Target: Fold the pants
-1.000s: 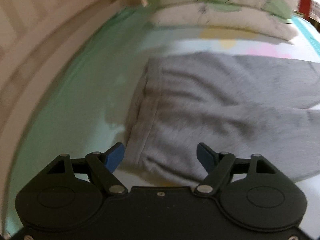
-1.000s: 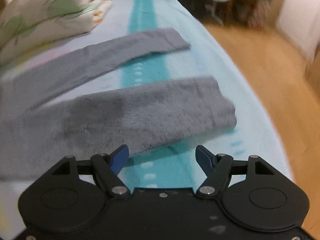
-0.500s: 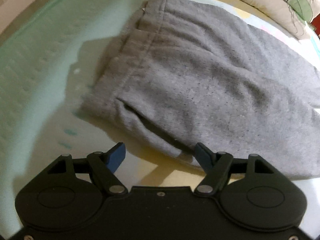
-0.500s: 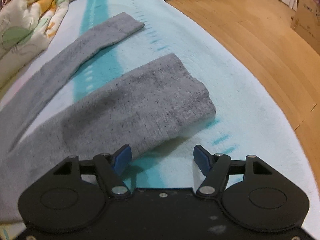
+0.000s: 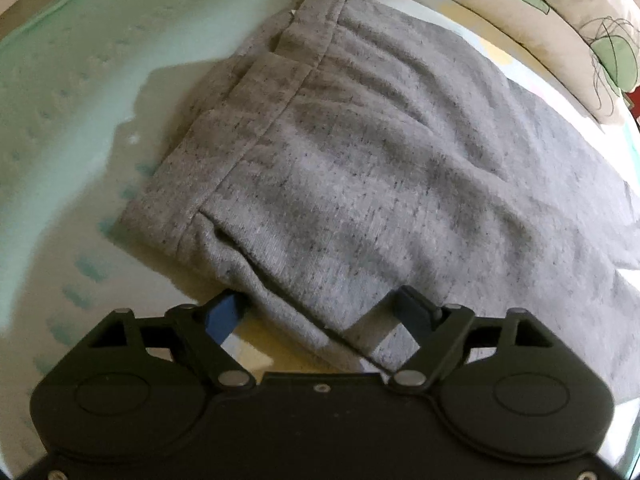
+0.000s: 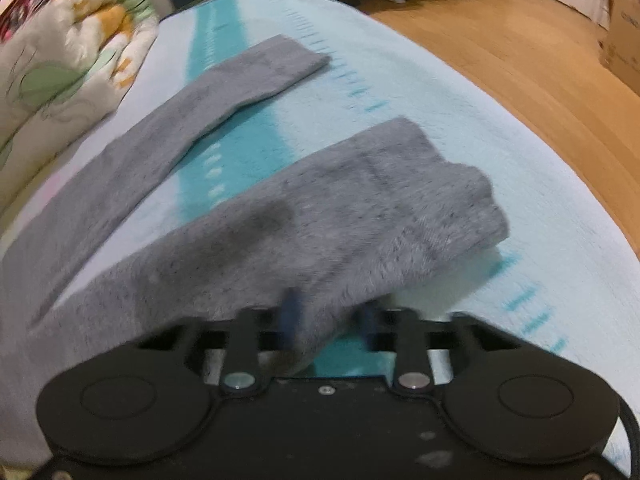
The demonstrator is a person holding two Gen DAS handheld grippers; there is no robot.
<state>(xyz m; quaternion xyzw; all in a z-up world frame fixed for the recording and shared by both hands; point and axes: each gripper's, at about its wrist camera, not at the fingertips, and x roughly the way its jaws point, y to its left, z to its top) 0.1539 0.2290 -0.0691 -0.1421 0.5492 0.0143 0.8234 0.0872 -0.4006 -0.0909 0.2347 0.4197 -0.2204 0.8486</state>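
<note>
Grey pants [image 5: 360,168] lie flat on the bed, waistband [image 5: 256,112] to the left. My left gripper [image 5: 320,312] is open, its blue fingers either side of the waist's near corner edge. In the right wrist view the two legs spread apart: the far leg [image 6: 192,120] lies flat, the near leg [image 6: 340,216] has its hem end lifted off the sheet. My right gripper [image 6: 330,316] has its blue fingers closed in on the near leg's edge; the view is blurred.
A floral quilt [image 5: 560,12] lies bundled along the far side of the bed, also in the right wrist view [image 6: 68,68]. The bed sheet [image 6: 460,120] ends at the right above a wooden floor [image 6: 540,40]. A cardboard box [image 6: 624,40] stands far right.
My left gripper moved forward so the waist corner now sits between its open fingers. My right gripper moved onto the near leg, closed on its edge and lifted it.
</note>
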